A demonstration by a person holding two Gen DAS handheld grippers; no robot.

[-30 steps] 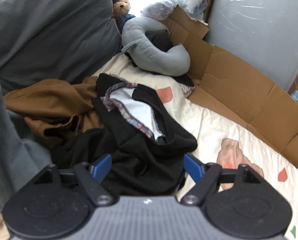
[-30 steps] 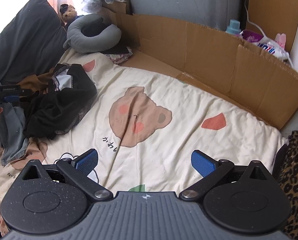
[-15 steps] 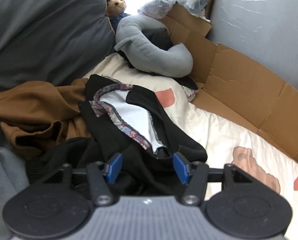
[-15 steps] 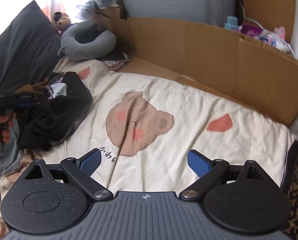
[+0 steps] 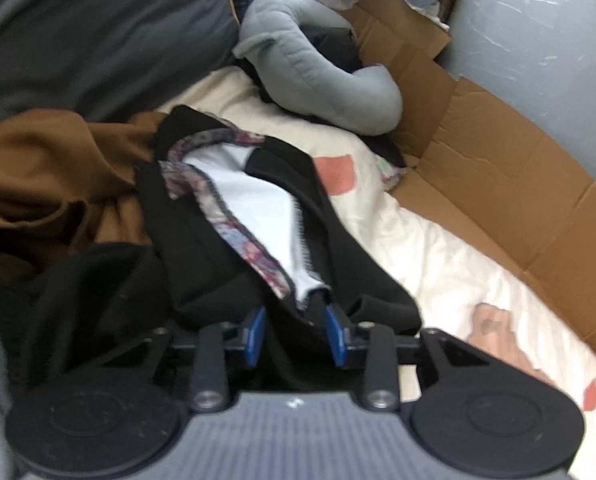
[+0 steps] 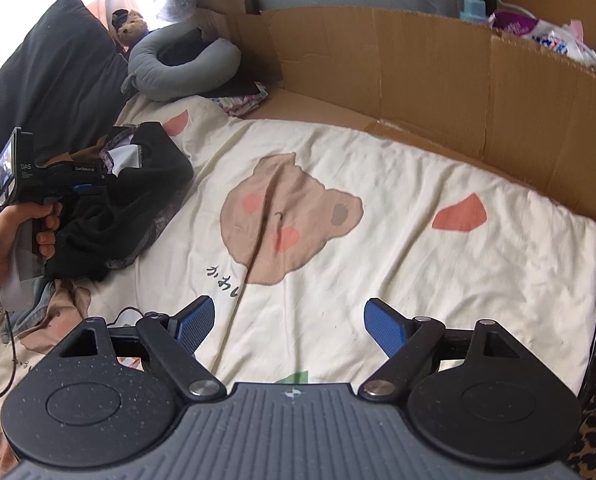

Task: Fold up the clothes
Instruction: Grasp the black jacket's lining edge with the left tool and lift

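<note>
Our left gripper (image 5: 293, 332) has its pads narrowed round a fold of the crumpled black garment (image 5: 225, 248), lying w/ brown cloth (image 5: 45, 168) on the bed's left; whether they're biting yet, we can't tell. Right gripper (image 6: 287, 326) spread wide, holding nothing, over bare sheet (image 6: 418, 280). Risk: we pinch several layers, so brown cloth drags along.

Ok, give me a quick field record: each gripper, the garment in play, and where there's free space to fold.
left gripper: jaws narrowed around a fold of the black garment, not visibly clamped
right gripper: open, holding nothing, above the bedsheet
other clothes: brown garment beside the black one
free space: bear-print area in front of the right gripper
</note>
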